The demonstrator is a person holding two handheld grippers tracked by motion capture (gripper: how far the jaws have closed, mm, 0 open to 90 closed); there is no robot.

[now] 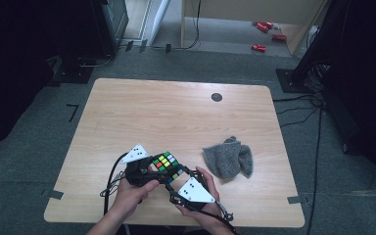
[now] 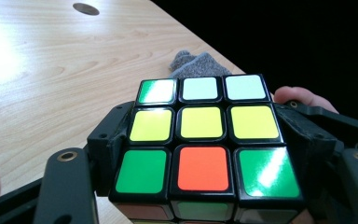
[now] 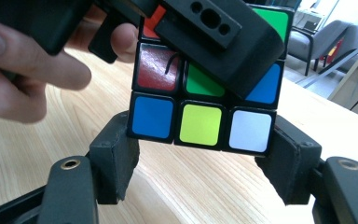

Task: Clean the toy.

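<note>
A Rubik's cube (image 1: pixel 165 162) is held just above the near edge of the wooden table (image 1: pixel 176 112), between both hand-held grippers. My left gripper (image 1: pixel 157 169) is shut on it. In the left gripper view the jaws press both sides of the cube (image 2: pixel 201 122), whose top face shows green, white, yellow and orange stickers. My right gripper (image 1: pixel 174 179) comes from the near right. In the right gripper view its pads (image 3: pixel 114 158) clamp the lowest layer of the cube (image 3: pixel 200 125), a row of blue, yellow and white. A black jaw of the left gripper crosses the cube's upper rows there.
A crumpled grey cloth (image 1: pixel 228 157) lies on the table right of the cube, and appears beyond the cube (image 2: pixel 193 64) in the left gripper view. A dark round spot (image 1: pixel 217 97) marks the far side of the table. Cables and red items (image 1: pixel 264 27) lie on the floor.
</note>
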